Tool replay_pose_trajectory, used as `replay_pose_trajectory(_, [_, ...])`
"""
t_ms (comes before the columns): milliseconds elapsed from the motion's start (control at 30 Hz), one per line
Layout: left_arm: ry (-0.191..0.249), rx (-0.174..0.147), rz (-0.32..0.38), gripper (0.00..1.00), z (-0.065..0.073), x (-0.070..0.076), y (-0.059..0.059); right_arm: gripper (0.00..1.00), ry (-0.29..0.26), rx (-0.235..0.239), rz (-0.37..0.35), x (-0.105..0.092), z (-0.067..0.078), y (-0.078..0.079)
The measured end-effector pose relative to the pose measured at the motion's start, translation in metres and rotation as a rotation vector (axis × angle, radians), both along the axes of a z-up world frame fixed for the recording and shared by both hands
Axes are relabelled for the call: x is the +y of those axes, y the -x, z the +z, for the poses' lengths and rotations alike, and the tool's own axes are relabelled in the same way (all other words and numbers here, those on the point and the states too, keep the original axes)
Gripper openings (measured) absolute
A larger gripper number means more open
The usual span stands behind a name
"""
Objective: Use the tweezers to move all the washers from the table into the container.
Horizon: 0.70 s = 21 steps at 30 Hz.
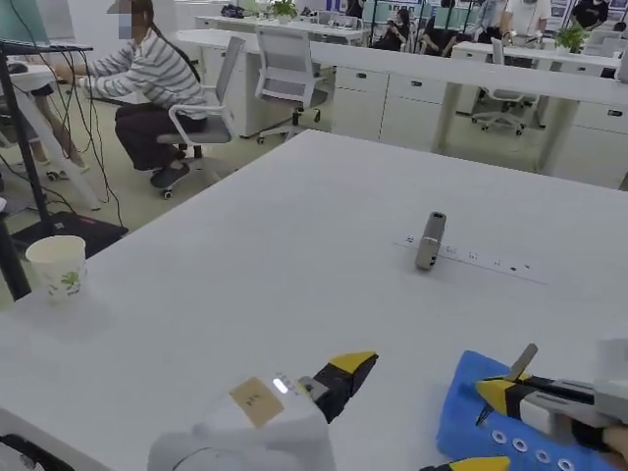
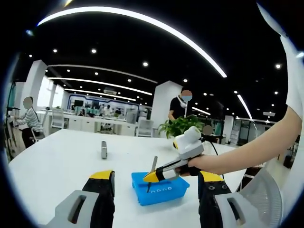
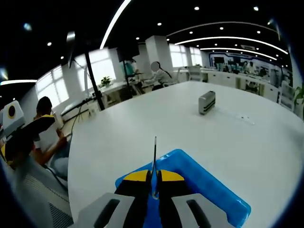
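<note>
Washers (image 1: 520,446) sit in a row along the blue container's (image 1: 463,417) edge (white table (image 1: 245,294) beneath). The right gripper (image 3: 154,175) fingers pinch the tweezers (image 3: 155,152), and the left gripper (image 2: 156,175) fingers are spread wide.

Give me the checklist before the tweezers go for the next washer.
1. Right gripper shut on the tweezers: ok.
2. Left gripper open, holding nothing: ok.
3. Blue container beneath the tweezers, washers lying in it: ok.
4. Tweezer tips free of a washer: cannot tell.
5. Washers left on the table: cannot tell; small specks lie near the grey object, too small to name.
</note>
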<state>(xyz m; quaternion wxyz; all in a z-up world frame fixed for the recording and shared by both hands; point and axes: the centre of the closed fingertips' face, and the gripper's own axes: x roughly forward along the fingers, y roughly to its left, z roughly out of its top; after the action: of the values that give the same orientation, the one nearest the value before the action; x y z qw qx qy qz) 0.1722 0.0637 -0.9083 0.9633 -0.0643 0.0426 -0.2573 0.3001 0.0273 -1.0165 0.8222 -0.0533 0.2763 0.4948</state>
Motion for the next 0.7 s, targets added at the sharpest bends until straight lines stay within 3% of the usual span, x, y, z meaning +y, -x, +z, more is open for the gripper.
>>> replay_pose_trajectory(100, [0.001, 0.0, -0.006, 0.71, 0.0, -0.002, 0.0, 0.03, 0.022, -0.003, 0.01, -0.002, -0.006, -0.001])
replay_pose_trajectory(233, [0.01, 0.0, -0.026, 0.71, 0.001, -0.005, 0.001, 0.03, -0.003, -0.003, -0.002, -0.002, -0.007, -0.006])
replay_pose_trajectory(400, [0.011, 0.015, -0.03, 0.69, -0.001, -0.004, 0.001, 0.03, 0.01, -0.012, 0.027, 0.0, -0.013, -0.005])
replay_pose_trajectory(500, [-0.026, 0.027, -0.032, 0.67, -0.006, -0.005, 0.001, 0.03, 0.034, -0.052, 0.044, 0.0, -0.017, -0.008])
replay_pose_trajectory(700, [-0.071, 0.054, -0.07, 0.65, -0.014, -0.011, 0.003, 0.03, 0.037, -0.085, 0.079, 0.005, -0.016, -0.007])
